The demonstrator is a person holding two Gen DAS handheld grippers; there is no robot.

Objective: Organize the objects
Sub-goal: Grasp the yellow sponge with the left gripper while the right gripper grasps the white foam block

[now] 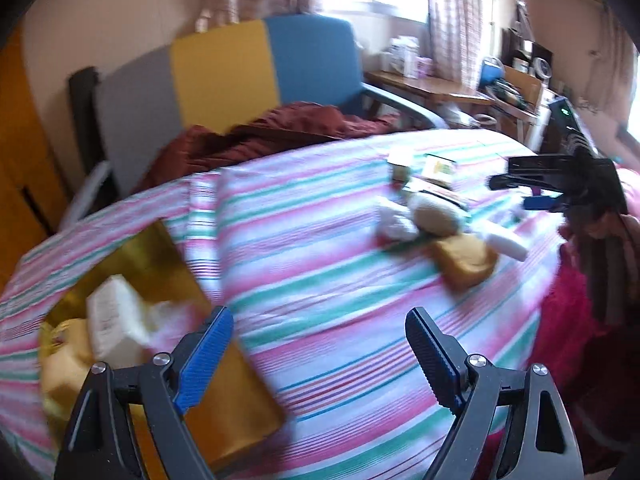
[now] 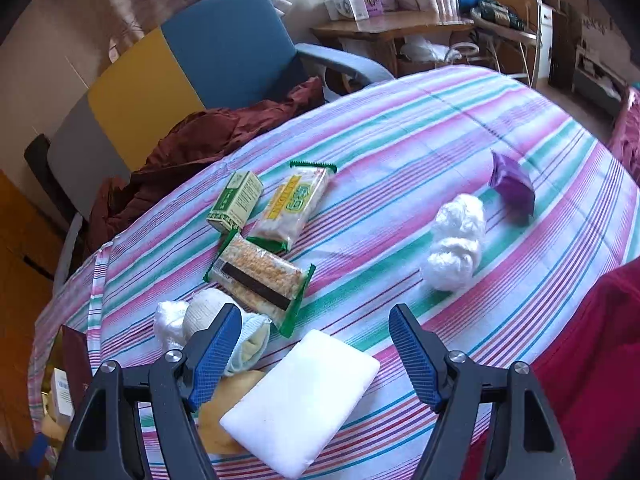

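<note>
My left gripper [image 1: 320, 344] is open and empty above the striped bedspread [image 1: 320, 248], beside a gold box [image 1: 152, 264] that holds a white packet [image 1: 114, 320]. My right gripper [image 2: 316, 344] is open and empty just above a white foam pad [image 2: 304, 396] lying on a yellow sponge [image 2: 224, 412]. Ahead of it lie two cracker packs [image 2: 260, 280] [image 2: 296, 204], a green carton [image 2: 236, 200], a beige ball of socks [image 2: 204, 312], a white crumpled wad [image 2: 456, 248] and a purple packet [image 2: 514, 184]. The right gripper [image 1: 560, 188] also shows in the left wrist view.
A grey, yellow and blue chair [image 2: 192, 68] stands behind the bed with a dark red garment [image 2: 192, 140] on it. A wooden desk [image 2: 384, 28] with boxes is at the back. A red blanket [image 2: 592, 340] lies at the right edge.
</note>
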